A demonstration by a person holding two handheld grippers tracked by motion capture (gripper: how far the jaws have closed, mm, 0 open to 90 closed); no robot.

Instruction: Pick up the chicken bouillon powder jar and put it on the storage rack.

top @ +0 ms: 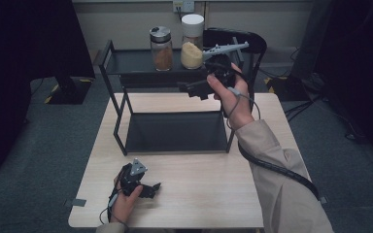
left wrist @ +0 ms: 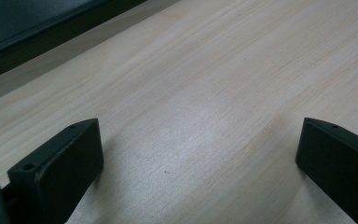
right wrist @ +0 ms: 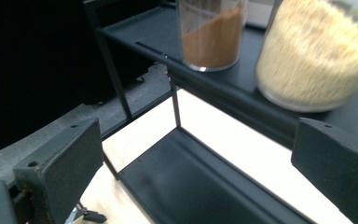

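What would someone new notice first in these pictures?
Two jars on the top shelf of the black rack: a brown spice jar and, at its right, a white-lidded jar of pale grains. The right gripper hangs open before them, while the left gripper rests open on the wooden table.

I find no legible text, label, brand or number: neither on the two jars (top: 162, 48) on my shelf rack (top: 126, 62), nor on the desk (top: 194, 194).
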